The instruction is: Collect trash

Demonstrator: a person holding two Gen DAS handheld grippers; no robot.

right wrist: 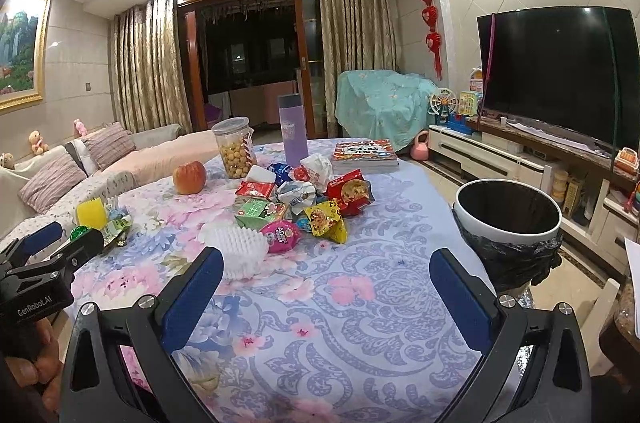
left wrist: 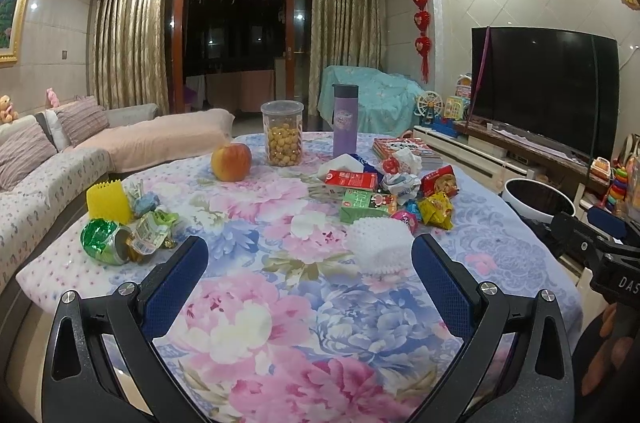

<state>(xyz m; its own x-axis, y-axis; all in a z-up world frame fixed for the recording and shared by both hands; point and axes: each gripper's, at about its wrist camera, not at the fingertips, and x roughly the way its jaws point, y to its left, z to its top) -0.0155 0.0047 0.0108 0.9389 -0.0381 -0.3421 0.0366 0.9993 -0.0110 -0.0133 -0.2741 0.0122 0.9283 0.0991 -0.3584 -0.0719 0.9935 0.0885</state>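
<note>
Left wrist view: left gripper jaws spread, holding nothing, above the desk. Right gripper likewise. Wrapper pile sits mid-desk, white foam net nearest. Bin just beside desk's right edge.

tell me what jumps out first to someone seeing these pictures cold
A heap of bright snack wrappers and cartons sits mid-table on the floral tablecloth, with a white foam fruit net just in front of it. To the right, beside the table, stands a white trash bin lined with a black bag. Farther back, an apple and a clear jar of snack balls stand left of the pile.
</note>
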